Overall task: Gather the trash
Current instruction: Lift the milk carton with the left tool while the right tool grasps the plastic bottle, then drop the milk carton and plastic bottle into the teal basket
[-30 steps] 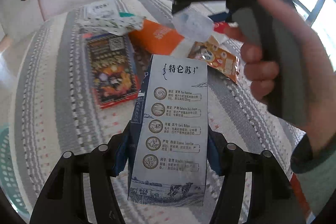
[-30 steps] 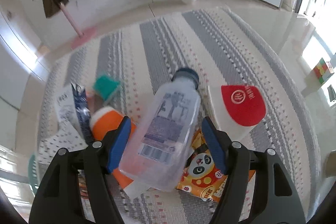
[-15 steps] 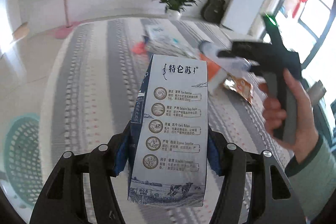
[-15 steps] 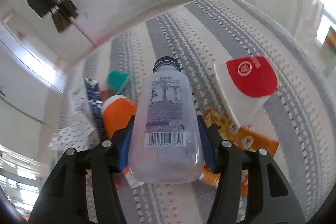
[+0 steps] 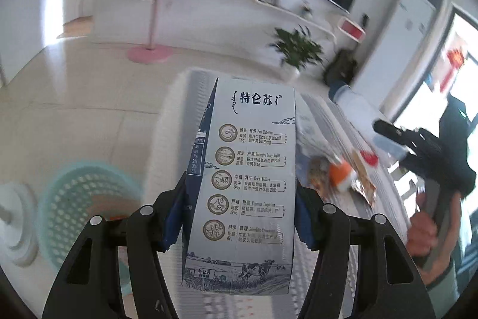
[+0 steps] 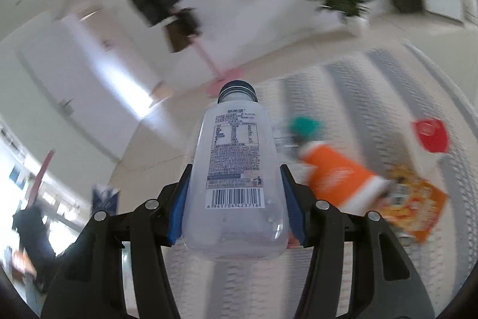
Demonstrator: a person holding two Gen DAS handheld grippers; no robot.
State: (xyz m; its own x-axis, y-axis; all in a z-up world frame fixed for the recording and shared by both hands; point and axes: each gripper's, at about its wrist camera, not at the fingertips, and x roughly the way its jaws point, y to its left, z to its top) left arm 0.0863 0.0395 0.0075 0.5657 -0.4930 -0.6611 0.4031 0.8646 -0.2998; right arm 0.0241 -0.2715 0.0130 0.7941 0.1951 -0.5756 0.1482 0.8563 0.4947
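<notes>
My left gripper [image 5: 240, 208] is shut on a white and blue milk carton [image 5: 248, 178], held upright above the striped rug [image 5: 334, 121]. A teal mesh basket [image 5: 74, 199] stands on the floor to its lower left. My right gripper [image 6: 234, 202] is shut on a clear plastic bottle [image 6: 236, 178] with a dark cap, lifted off the rug [image 6: 373, 79]. In the left wrist view the right gripper [image 5: 418, 145] shows at the right edge, held by a hand [image 5: 421, 232]. In the right wrist view an orange packet [image 6: 334, 178], a teal scrap [image 6: 306, 126] and a yellow snack wrapper [image 6: 415, 205] lie on the rug.
A pink-based coat stand [image 5: 152, 20] and a potted plant [image 5: 295, 50] stand by the far wall. A white card with a red patch [image 6: 431, 133] lies on the rug at right. Orange packet and wrapper [image 5: 343, 172] lie beside the carton in the left wrist view.
The right gripper closed on the bottle and lifted it off the rug. The left gripper carried the carton up and leftward, so the teal basket now shows beside it.
</notes>
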